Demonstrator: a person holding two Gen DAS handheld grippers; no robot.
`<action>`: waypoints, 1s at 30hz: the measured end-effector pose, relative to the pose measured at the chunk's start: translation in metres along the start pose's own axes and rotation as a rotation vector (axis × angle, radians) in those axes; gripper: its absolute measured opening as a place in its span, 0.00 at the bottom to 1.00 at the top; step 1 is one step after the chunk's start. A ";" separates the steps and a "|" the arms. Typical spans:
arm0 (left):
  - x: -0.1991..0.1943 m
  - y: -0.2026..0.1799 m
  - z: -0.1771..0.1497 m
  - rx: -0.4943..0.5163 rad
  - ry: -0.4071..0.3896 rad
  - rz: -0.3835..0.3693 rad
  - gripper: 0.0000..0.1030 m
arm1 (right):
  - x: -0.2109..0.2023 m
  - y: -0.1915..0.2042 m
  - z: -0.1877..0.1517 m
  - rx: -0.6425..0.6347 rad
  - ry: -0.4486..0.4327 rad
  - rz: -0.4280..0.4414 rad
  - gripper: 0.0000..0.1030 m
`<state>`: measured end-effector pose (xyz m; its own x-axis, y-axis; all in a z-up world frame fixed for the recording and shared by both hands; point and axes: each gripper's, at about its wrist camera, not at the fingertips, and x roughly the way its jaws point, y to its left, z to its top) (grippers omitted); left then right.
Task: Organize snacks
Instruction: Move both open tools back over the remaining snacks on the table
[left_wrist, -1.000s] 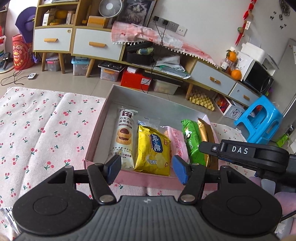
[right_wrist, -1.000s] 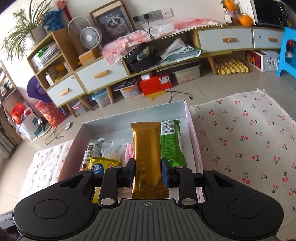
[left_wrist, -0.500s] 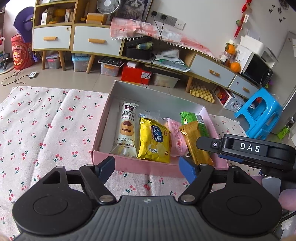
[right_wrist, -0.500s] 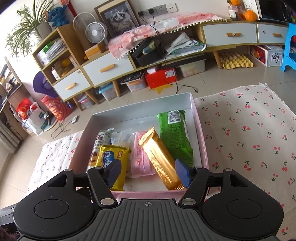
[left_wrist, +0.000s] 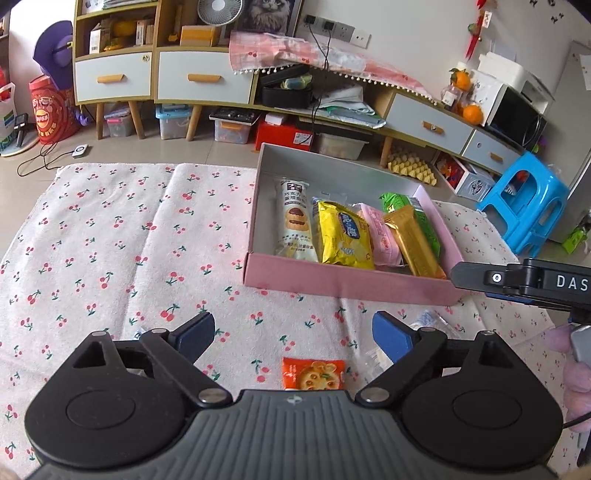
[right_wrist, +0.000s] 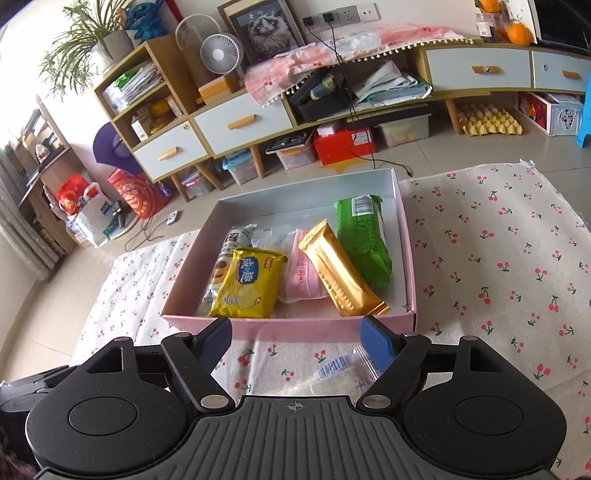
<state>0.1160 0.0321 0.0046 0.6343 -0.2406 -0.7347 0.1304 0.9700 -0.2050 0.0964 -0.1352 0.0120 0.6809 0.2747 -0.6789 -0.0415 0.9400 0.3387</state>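
Pink cardboard box (right_wrist: 410, 258), centre frame, is filled with five wrapped snacks, gold foil bar (right_wrist: 341, 275) included; left gripper (left_wrist: 293, 332) and right gripper (right_wrist: 295, 334) are seen opening, nothing between.

Snack packs (right_wrist: 251, 282) in box (right_wrist: 288, 326), on cloth (left_wrist: 110, 240).

Bright, even daylight; strongest glare at upper left of the right wrist view. Shadows soft. Heavy fisheye bending at edges, dark corners. Focus sharp throughout, slight softness at margins.
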 end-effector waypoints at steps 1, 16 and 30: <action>-0.002 0.002 -0.002 0.001 0.000 0.003 0.90 | -0.002 0.000 -0.002 -0.006 0.000 0.002 0.79; -0.028 0.037 -0.027 0.016 -0.011 0.056 0.98 | -0.020 0.000 -0.037 -0.099 0.037 -0.011 0.81; -0.024 0.049 -0.045 0.063 0.042 0.090 0.98 | -0.010 0.005 -0.062 -0.178 0.115 -0.030 0.81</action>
<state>0.0728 0.0840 -0.0175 0.6129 -0.1525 -0.7753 0.1231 0.9877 -0.0969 0.0441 -0.1207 -0.0199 0.5962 0.2574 -0.7605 -0.1574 0.9663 0.2037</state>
